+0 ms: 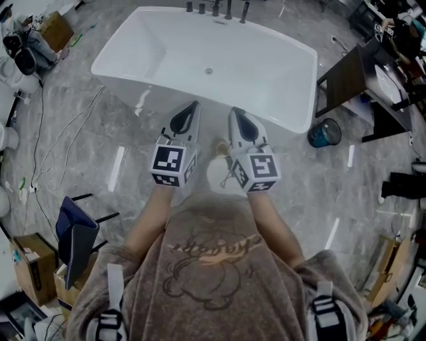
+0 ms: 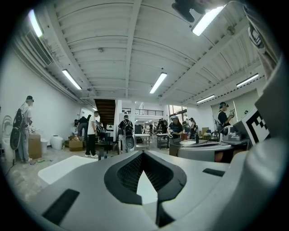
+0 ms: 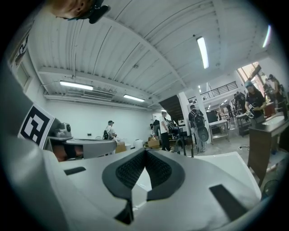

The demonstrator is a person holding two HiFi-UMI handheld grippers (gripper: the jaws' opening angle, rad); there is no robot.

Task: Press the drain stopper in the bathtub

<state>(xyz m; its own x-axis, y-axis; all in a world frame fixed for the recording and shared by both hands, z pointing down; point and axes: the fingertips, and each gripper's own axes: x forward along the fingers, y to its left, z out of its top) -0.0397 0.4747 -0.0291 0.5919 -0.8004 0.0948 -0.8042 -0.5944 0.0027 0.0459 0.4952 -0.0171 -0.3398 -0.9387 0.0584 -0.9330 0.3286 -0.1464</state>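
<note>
Marble floor (image 1: 333, 193) | drain stopper (image 1: 208, 70) (head view only) | jaws closed, empty

The drain stopper (image 1: 208, 70) shows too small to tell its state

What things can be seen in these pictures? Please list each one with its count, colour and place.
bathtub: one, white, on the grey floor ahead of the person
drain stopper: one, silvery, in the bathtub's bottom
taps: one row, dark, at the bathtub's far rim
bin: one, blue, on the floor to the right of the bathtub
table: one, dark, to the right of the bathtub
chair: one, dark blue, lower left
cardboard boxes: several, brown, along the left side
people: several, mostly dark clothes, far back in the hall
left gripper: one, grey, black fingers shut and empty, by the bathtub's near rim
right gripper: one, grey, black fingers shut and empty, beside the left gripper
</note>
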